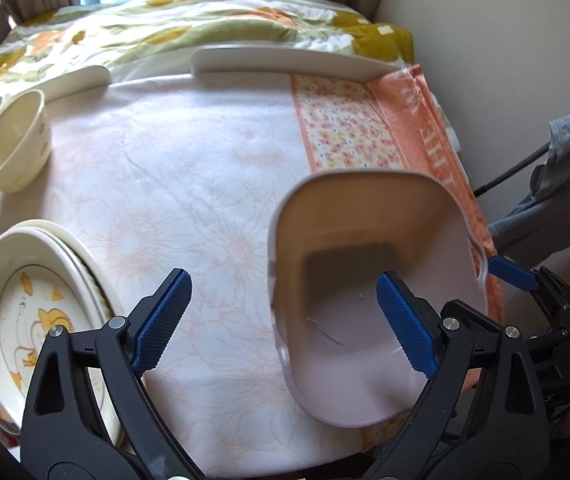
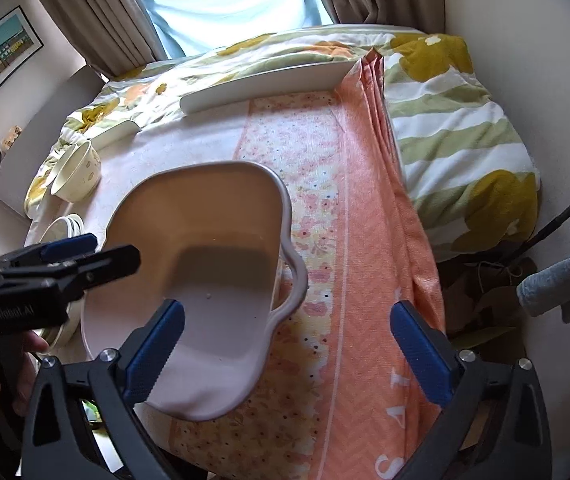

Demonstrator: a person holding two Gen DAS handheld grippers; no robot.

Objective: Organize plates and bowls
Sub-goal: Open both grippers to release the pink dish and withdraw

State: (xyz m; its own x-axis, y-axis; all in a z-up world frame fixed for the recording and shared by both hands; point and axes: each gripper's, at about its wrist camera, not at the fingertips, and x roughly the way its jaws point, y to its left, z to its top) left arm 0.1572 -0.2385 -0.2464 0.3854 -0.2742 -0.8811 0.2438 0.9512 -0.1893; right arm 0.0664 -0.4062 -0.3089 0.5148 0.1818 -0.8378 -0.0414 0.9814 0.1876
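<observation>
Fingers on both the left gripper (image 1: 283,320) and right gripper (image 2: 289,354) are spread wide and let go, so the pink tray-dish (image 1: 369,248) sits near the tablecloth's right edge, with the plate stack (image 1: 41,280) and cream bowl (image 1: 15,140) on the left still unsorted, I'd guess.

Hidden and cropped parts, both wrist views.

My left gripper's black arm (image 1: 85,380) covers the near rim of the stacked cream plates with yellow prints (image 1: 41,280), which the frame edge also crops; the plates beneath the top one show only as rims.
</observation>
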